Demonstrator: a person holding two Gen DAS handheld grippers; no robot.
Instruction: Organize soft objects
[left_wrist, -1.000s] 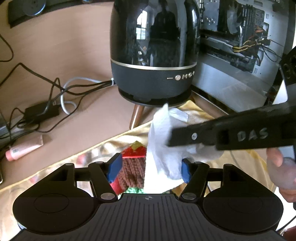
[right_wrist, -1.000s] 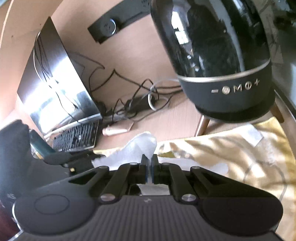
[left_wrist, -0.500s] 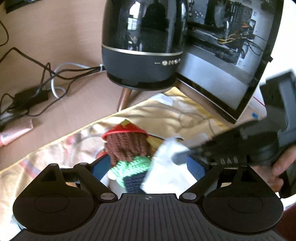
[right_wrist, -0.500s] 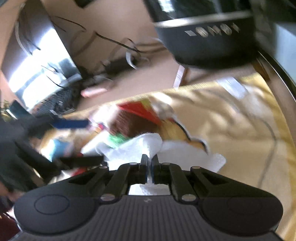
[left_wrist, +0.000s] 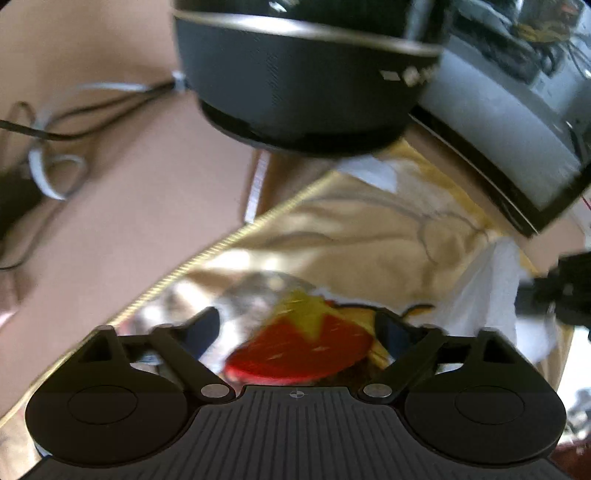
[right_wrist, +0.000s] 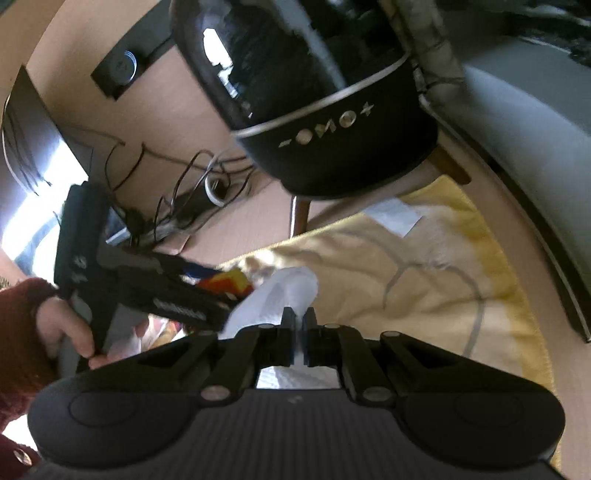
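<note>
White crumpled tissue (right_wrist: 275, 295) on yellow cloth (right_wrist: 424, 266); red knitted toy with yellow star (left_wrist: 299, 343) just beside it.

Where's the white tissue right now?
In the right wrist view, the tissue sits pinched in the right gripper, over the yellow cloth.

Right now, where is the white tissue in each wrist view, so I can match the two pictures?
Left wrist view: the white tissue hangs at the right edge, held by the right gripper, beside the open left gripper.
Right wrist view: it sits at bottom centre, pinched in the shut right gripper.
Shared landmark: the black speaker at the top of both, standing behind the yellow cloth.
</note>
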